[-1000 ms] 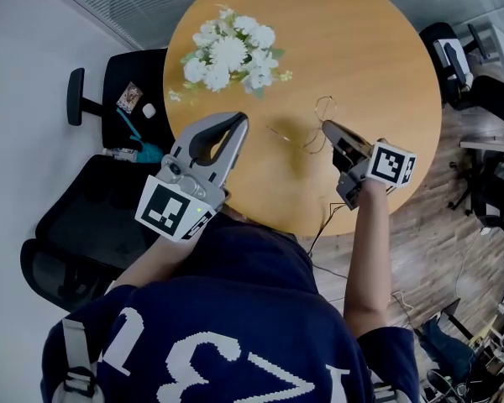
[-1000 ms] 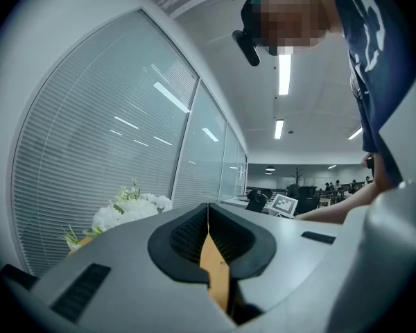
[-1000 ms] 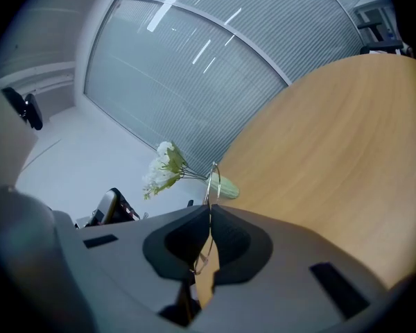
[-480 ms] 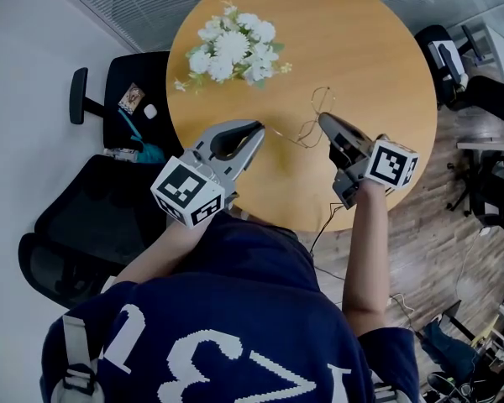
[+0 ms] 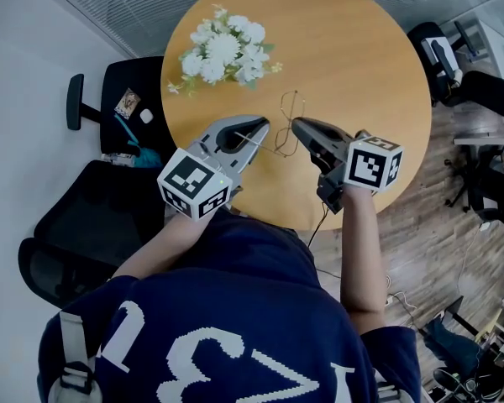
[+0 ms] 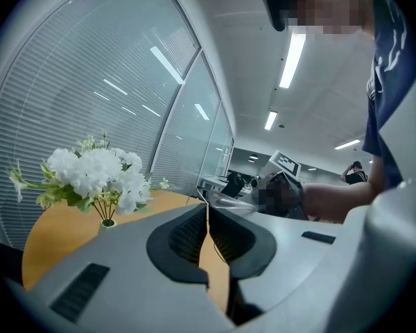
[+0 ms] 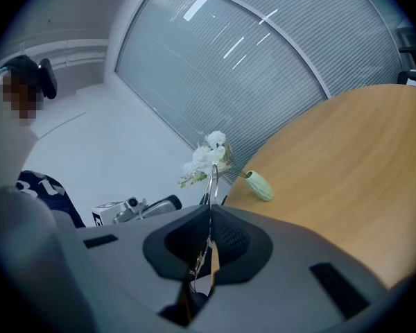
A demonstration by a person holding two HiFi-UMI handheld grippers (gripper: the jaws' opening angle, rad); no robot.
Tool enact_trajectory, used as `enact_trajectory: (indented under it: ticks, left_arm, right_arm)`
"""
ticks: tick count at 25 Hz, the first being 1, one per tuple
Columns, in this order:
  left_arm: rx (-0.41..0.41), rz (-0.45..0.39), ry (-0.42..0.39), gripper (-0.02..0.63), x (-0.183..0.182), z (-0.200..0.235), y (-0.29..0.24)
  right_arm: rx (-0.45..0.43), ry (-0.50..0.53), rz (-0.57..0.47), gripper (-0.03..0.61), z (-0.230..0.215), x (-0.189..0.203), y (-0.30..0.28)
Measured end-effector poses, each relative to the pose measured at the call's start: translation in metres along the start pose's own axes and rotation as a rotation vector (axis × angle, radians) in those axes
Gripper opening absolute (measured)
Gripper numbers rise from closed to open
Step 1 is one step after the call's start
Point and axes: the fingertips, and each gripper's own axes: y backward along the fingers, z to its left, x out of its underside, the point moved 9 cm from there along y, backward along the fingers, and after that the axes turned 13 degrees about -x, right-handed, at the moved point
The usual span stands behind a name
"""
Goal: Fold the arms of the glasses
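Both grippers held close, tips nearly meeting, each clamped on the glasses point(image 7: 213, 179).
The left gripper point(image 5: 260, 125) angled forward and to the right from a bent left forearm point(image 5: 155, 246), its jaws pressed together on a thin arm of the frame. The right gripper point(image 5: 296, 125) pointed left toward it, jaws closed on the wire frame. The bare right forearm point(image 5: 357, 250) ran straight back to the body.
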Motion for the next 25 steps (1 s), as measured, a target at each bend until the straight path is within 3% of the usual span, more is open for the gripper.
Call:
enact_trajectory:
  ticks: [6, 12, 17, 25]
  left_arm:
    - [-0.016, 0.0, -0.012, 0.017, -0.004, 0.003, -0.007]
    - [-0.014, -0.016, -0.016, 0.017, -0.007, 0.006, -0.001]
    - [0.034, -0.027, 0.006, 0.017, -0.006, 0.002, 0.005]
    - [0.045, -0.038, 0.009, 0.017, -0.011, -0.002, 0.004]
  right_arm:
    - [-0.006, 0.039, 0.043, 0.031, 0.013, 0.003, -0.012]
    - [0.069, 0.024, -0.097, 0.031, -0.002, -0.01, 0.011]
    - [0.135, 0.034, -0.177, 0.031, -0.01, -0.02, 0.03]
    - [0.108, 0.068, -0.103, 0.029, 0.004, -0.01, 0.013]
